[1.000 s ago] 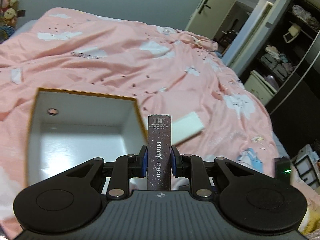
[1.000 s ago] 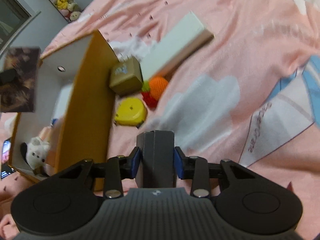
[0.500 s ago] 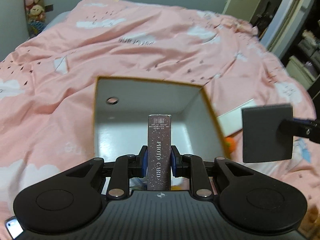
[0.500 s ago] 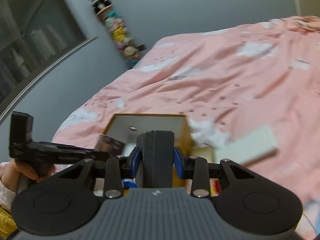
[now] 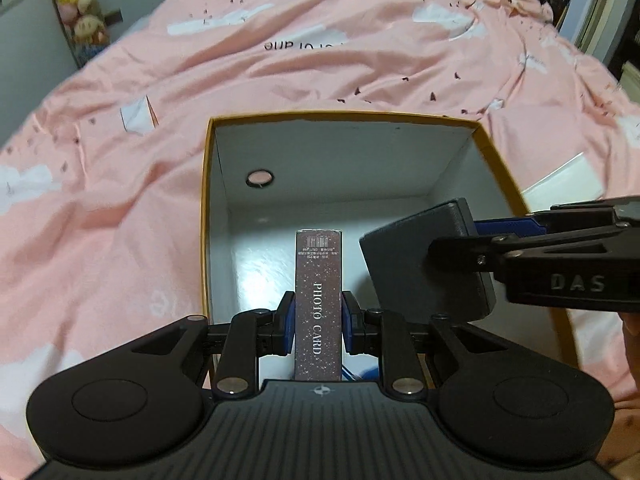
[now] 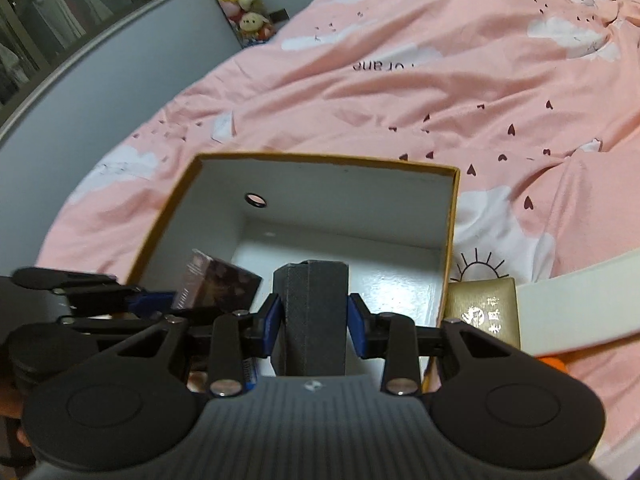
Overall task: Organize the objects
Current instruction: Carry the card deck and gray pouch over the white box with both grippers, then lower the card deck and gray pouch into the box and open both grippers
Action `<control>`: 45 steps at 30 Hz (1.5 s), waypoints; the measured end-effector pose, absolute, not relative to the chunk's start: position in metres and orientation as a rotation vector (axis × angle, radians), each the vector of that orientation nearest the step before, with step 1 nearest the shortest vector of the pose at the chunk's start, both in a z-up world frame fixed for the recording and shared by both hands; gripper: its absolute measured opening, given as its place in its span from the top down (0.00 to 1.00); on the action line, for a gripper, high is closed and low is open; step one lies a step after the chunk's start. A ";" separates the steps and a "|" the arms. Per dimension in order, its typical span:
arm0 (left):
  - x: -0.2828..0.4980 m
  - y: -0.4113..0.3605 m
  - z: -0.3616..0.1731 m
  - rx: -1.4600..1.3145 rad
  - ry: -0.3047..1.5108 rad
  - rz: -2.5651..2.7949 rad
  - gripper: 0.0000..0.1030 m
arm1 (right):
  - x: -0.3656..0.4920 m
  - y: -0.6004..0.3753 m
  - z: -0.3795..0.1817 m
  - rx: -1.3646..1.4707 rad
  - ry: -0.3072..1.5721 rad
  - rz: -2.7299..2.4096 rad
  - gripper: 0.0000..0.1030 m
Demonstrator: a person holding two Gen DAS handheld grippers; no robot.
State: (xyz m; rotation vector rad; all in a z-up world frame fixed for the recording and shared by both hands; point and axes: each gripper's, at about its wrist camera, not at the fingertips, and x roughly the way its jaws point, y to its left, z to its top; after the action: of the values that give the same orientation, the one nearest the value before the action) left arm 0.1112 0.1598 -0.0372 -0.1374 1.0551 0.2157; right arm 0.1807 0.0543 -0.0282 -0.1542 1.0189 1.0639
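We see the open box [image 5: 344, 128], white inside with an ochre rim, sitting on the pink bedspread [image 5: 120, 208] with its mouth turned up toward both cameras; a small round hole [image 5: 260, 178] pierces its far wall. Over the near part of its opening the left gripper [image 5: 318, 322] has its jaws clamped on a slim dark maroon photo card box [image 5: 319, 304], held upright on its narrow edge with the lettering "PHOTO CARD" facing the camera; just to its right, apart from it, the right gripper [image 6: 314, 320] has its jaws closed on a dark grey box [image 6: 312, 312], which hangs tilted above the right side of the opening. In the right wrist view the left gripper [image 6: 160, 300] comes in from the left with the photo card box [image 6: 216, 286] above the box's near left part. Outside the right wall a gold packet [image 6: 486, 312] lies just beside the box; farther right lies a long white box [image 6: 580, 300], with something orange [image 6: 554, 364] showing near its lower edge. Plush toys [image 6: 244, 8] are stacked against the far wall beyond the bed.
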 end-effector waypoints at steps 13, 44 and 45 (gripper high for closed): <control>0.132 0.138 -0.064 -0.047 1.153 0.177 0.76 | 0.188 0.055 -0.034 -0.176 0.999 1.054 0.63; 0.087 0.157 0.000 -0.037 0.951 0.284 0.61 | 0.173 0.073 -0.046 -0.051 1.129 1.129 0.63; 0.085 0.160 0.003 -0.054 0.933 0.293 0.61 | 0.172 0.074 -0.048 -0.048 1.134 1.131 0.64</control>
State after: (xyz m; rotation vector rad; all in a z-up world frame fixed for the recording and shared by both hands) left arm 0.0852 0.1603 0.0026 -0.0544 0.9334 0.2929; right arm 0.1716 0.0743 -0.0475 -0.0484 1.1342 1.1307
